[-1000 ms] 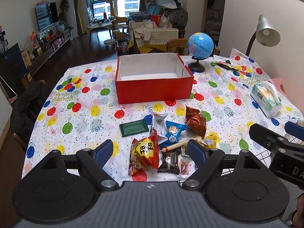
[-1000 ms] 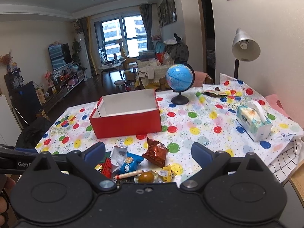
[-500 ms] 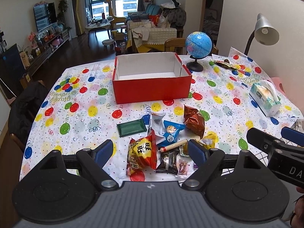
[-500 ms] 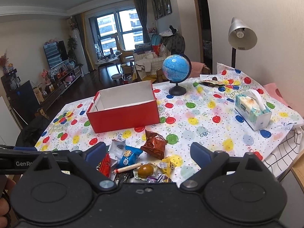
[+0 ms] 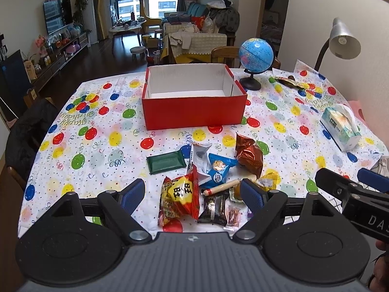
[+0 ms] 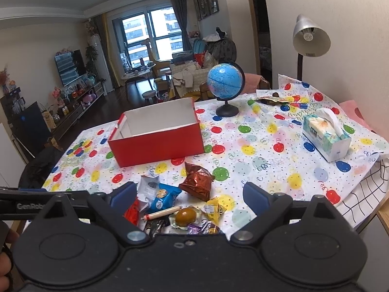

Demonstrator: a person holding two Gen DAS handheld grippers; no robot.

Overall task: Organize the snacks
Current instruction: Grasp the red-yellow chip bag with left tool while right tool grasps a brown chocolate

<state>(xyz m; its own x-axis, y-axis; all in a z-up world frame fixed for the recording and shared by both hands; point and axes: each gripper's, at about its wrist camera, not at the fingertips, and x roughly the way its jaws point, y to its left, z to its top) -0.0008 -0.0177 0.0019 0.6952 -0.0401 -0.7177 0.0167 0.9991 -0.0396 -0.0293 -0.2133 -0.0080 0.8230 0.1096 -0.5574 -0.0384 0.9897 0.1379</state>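
A pile of snacks lies near the table's front edge: a red and yellow bag [image 5: 179, 197], a dark green bar [image 5: 165, 162], a blue cookie pack [image 5: 218, 170], a brown foil bag [image 5: 249, 151], a sausage stick [image 5: 225, 187] and small wrapped sweets. An empty red box [image 5: 194, 108] stands behind them. My left gripper [image 5: 193, 193] is open above the near side of the pile. My right gripper [image 6: 190, 194] is open above the pile's right side; the brown bag [image 6: 198, 181], the blue pack [image 6: 163, 194] and the box [image 6: 158, 143] show there.
A blue globe [image 5: 255, 54] stands behind the box at the right. A tissue box [image 5: 340, 127] sits near the right edge. A desk lamp [image 5: 344, 40] stands at the far right. A wrapper [image 5: 288, 81] lies at the back. A dark chair [image 5: 26, 133] is at the left.
Both grippers have drifted slightly forward and higher over the pile; the right one has tilted. Nothing on the table has moved and both stay open.
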